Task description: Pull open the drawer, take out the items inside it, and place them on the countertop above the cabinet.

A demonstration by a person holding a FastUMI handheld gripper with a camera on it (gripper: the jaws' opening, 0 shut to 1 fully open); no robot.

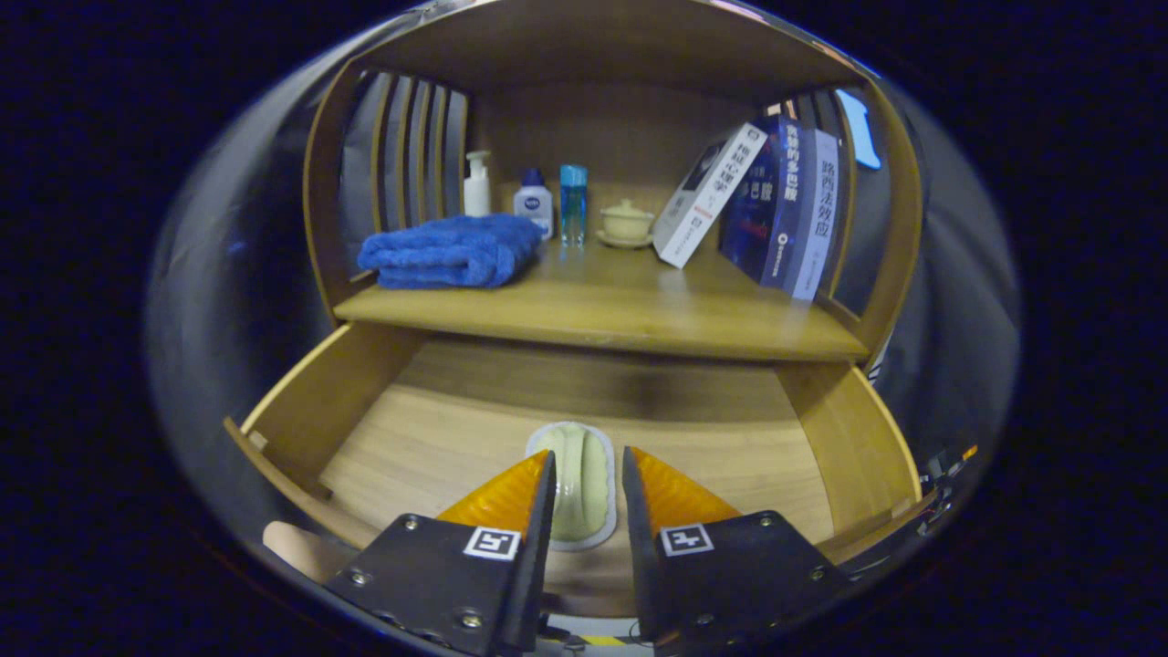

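— While the drawer (365, 401) stands pulled out under the shelf, where is the thing inside it?
— A pale oblong item (575, 484) with a ridge along its top lies on the drawer's wooden floor, near the front, and runs into the gap between the two fingers.
— And the gripper (589, 479)?
— Its fingers are parted, one on each side of the item; whether they touch it, I cannot tell.
— What sits on the countertop (602, 306) above?
— A folded blue towel (452, 251) on one side, three bottles (534, 203) and a lidded cup on a saucer (626, 224) behind it, and leaning books (766, 205) on the other side.
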